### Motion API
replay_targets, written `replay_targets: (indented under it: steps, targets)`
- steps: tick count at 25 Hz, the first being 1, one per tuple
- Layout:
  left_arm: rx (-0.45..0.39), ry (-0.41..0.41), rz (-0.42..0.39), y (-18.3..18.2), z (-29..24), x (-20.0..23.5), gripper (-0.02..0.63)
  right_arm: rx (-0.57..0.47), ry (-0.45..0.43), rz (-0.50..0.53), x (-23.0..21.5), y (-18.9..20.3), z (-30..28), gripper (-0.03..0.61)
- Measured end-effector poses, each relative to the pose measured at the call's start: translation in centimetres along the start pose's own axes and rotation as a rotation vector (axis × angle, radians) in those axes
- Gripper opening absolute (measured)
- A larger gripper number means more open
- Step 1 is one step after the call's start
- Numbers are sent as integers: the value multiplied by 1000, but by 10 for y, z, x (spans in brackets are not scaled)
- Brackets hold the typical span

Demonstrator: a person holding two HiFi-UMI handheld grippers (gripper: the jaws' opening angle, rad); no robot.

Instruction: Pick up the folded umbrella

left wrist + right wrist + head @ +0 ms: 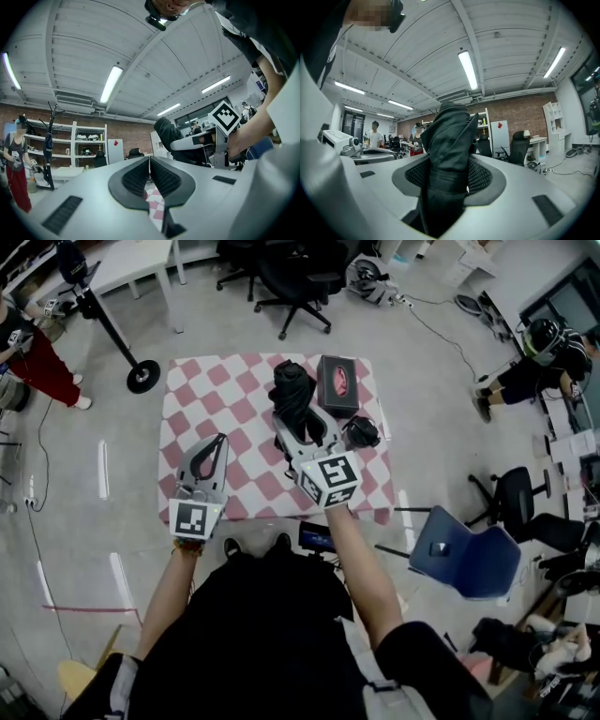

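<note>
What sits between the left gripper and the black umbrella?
Nothing: the head view shows only bare checkered cloth between the left gripper and the umbrella.

Bright, even light from ceiling tubes (469, 70) above the right gripper (449, 161), with barely any shadows. Both gripper views bulge fisheye-style with black corners, and stuff up close looks soft.

the right gripper (449, 180) has its jaws pressed on the folded black umbrella (447, 150). the umbrella stands upright against ceiling lights (469, 69).
</note>
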State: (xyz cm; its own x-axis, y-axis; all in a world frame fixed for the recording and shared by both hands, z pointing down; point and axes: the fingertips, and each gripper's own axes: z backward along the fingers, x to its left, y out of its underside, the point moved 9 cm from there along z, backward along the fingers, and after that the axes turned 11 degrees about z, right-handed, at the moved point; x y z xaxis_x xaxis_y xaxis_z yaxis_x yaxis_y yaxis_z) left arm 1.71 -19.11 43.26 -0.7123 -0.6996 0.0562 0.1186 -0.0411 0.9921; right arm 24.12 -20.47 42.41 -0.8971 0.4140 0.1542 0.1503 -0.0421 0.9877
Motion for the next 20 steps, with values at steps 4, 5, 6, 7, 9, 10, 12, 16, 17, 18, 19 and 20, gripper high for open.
replay_targets:
  steps: [4, 5, 6, 7, 9, 10, 12, 16, 17, 18, 19, 20]
  targets:
    - [5, 24, -4, 1, -1, -8, 18, -7, 5, 9, 1, -2, 15, 213]
    - [5, 28, -3, 2, -1, -10, 18, -11, 4, 10, 1, -1, 18, 213]
    - [7, 31, -1, 2, -2, -11, 18, -15, 2, 11, 1, 1, 20, 213]
    - [9, 34, 0, 3, -1, -12, 18, -17, 1, 12, 2, 2, 22, 213]
    - [11, 40, -1, 4, 0, -13, 18, -18, -4, 17, 5, 3, 27, 213]
    - [12, 43, -3, 4, 0, -14, 18, -19, -8, 20, 7, 3, 29, 213]
    - [17, 47, -8, 7, 2, -16, 18, -16, -14, 25, 10, 5, 33, 213]
    - [26, 49, -9, 9, 6, -19, 18, -14, -17, 10, 16, 9, 39, 213]
    - [25, 49, -10, 9, 7, -19, 18, -13, -22, 8, 18, 12, 40, 213]
    - [25, 48, -10, 9, 8, -19, 18, -11, -27, 9, 20, 14, 41, 215]
    - [25, 48, -10, 10, 10, -20, 18, -9, -31, 10, 22, 16, 43, 215]
    - [25, 47, -9, 10, 11, -20, 17, -7, -34, 9, 23, 17, 44, 213]
